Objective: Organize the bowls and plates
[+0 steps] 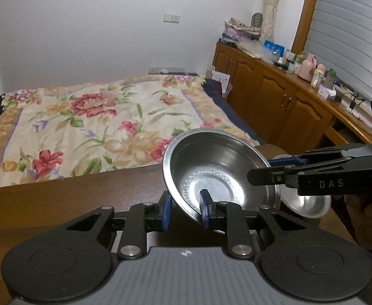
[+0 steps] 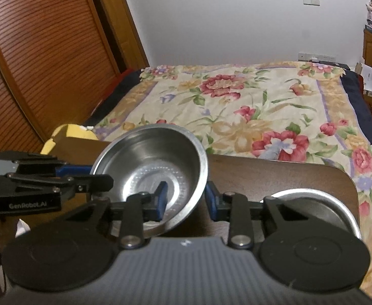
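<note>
A steel bowl (image 1: 219, 167) hangs tilted above the dark wooden table (image 1: 71, 198), its opening turned toward the camera. My left gripper (image 1: 185, 207) is shut on its near rim, one blue pad inside and one outside. From the right, my right gripper (image 1: 272, 169) pinches the opposite rim. The right wrist view shows the same bowl (image 2: 150, 162) with my right gripper (image 2: 186, 198) straddling its wall and my left gripper (image 2: 97, 175) on its left rim. A second steel dish (image 1: 308, 206) (image 2: 320, 200) rests on the table beyond, partly hidden.
A bed with a floral cover (image 1: 104, 117) lies past the table's far edge. A wooden cabinet (image 1: 275, 94) topped with bottles and clutter runs along the right. A slatted wooden door (image 2: 38, 50) stands at the left, with a yellow object (image 2: 69, 132) by the table corner.
</note>
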